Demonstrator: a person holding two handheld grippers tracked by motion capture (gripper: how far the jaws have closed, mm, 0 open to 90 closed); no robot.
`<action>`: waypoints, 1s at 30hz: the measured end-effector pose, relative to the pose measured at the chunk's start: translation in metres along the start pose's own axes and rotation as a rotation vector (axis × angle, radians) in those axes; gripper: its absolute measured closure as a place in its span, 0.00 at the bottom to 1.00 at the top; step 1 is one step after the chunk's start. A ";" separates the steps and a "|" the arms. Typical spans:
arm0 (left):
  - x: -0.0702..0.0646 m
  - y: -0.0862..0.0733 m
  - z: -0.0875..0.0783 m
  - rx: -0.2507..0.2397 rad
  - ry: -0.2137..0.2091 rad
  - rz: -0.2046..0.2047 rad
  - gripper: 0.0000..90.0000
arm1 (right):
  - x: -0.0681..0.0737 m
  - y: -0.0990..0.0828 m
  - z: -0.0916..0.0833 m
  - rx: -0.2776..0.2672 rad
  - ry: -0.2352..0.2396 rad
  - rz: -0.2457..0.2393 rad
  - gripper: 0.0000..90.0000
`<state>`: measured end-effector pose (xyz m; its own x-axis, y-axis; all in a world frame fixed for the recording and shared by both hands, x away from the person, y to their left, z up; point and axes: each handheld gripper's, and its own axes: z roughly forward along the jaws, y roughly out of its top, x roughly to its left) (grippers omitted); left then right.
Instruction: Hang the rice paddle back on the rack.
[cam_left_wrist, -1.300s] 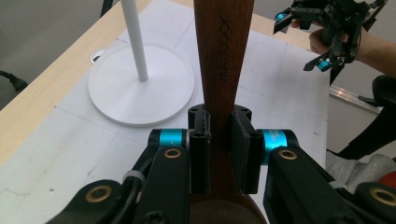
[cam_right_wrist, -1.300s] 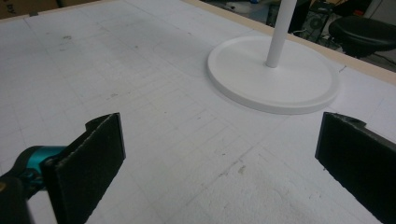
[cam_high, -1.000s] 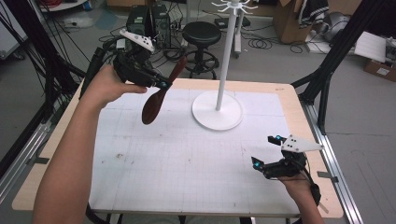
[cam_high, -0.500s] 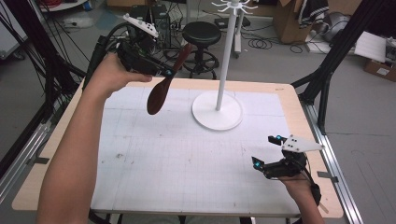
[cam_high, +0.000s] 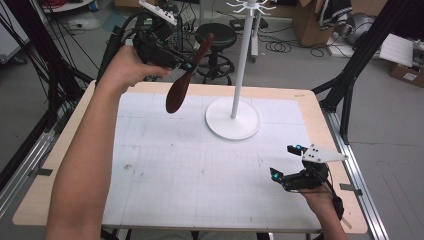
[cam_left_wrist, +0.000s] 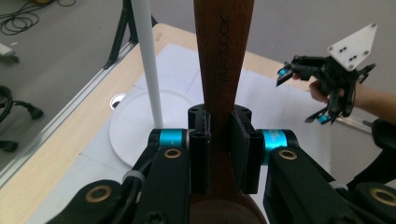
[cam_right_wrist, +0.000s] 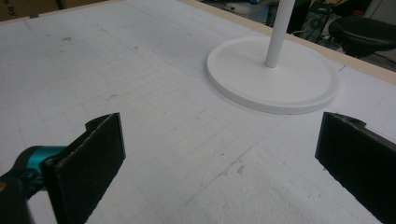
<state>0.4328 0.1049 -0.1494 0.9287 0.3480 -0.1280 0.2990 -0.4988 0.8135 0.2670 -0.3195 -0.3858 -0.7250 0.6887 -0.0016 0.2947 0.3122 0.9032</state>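
— Where do we see the wooden spoon (cam_high: 181, 86)?
— Clamped in the left claw (cam_left_wrist: 219, 140), raised above the table (cam_high: 70, 150), bowl hanging down, near the white stand (cam_high: 233, 117).
— And the right claw (cam_high: 285, 162)?
— We see it spread wide, holding nothing, low over the table's near right corner.

The high view is looking forward and down on the table (cam_high: 75, 165); both gripper views are looking close along their jaws, sharing the white stand (cam_high: 233, 117) (cam_left_wrist: 140, 121) (cam_right_wrist: 275, 77).
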 end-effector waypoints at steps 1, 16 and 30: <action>0.002 0.001 0.000 -0.001 0.000 -0.001 0.87 | 0.000 0.000 0.000 0.002 0.002 0.005 0.01; 0.012 0.016 0.007 -0.018 0.005 -0.015 0.87 | 0.000 0.000 0.001 -0.001 0.009 0.007 0.01; 0.018 0.028 0.009 -0.037 0.009 -0.024 0.87 | 0.000 0.000 0.001 -0.004 0.011 0.008 0.01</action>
<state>0.4600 0.0902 -0.1339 0.9192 0.3669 -0.1428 0.3129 -0.4607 0.8305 0.2680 -0.3185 -0.3863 -0.7296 0.6838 0.0104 0.2982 0.3043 0.9047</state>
